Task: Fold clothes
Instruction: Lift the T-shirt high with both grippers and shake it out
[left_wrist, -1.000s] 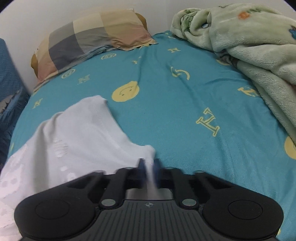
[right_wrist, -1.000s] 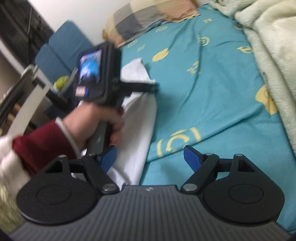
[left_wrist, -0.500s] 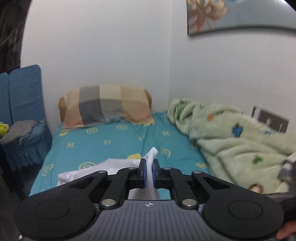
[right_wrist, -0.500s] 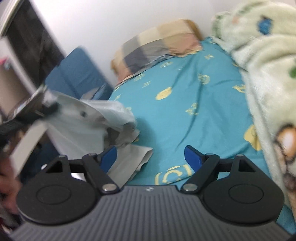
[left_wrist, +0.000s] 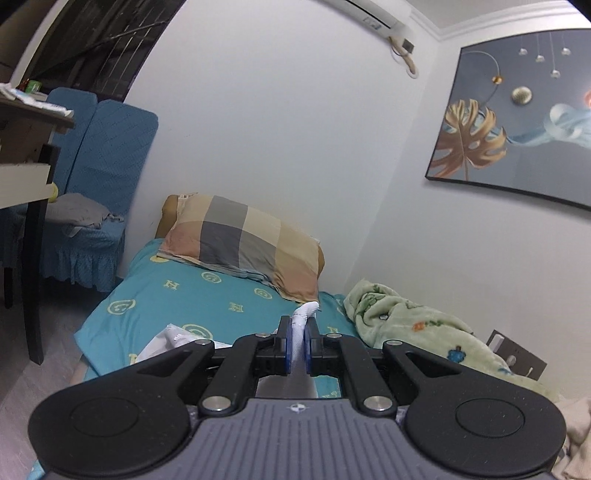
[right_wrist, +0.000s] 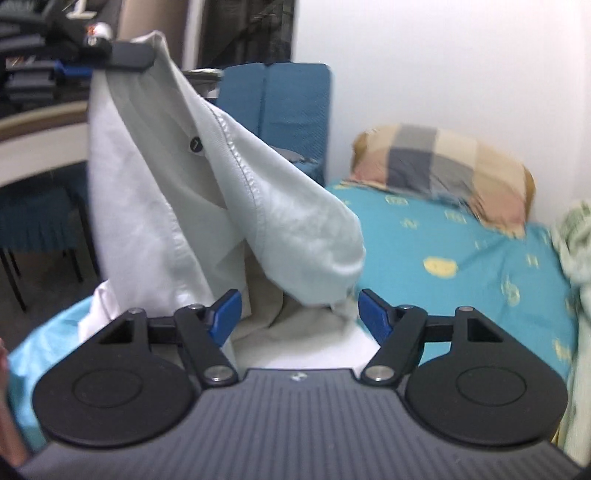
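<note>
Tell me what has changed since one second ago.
The left tool, shut on a corner of the white garment, has lifted it off the bed so that it hangs. The right tool's jaws have just been closing around a hanging fold, not yet gripping. The pillow and blanket stayed.

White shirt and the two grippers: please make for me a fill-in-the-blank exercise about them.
1. The left gripper is shut on the ____ shirt.
2. The right gripper has its jaws ____, with nothing pinched.
3. The checked pillow lies at the head of the ____.
4. The shirt hangs from the ____ gripper.

Missing words: white; open; bed; left
</note>
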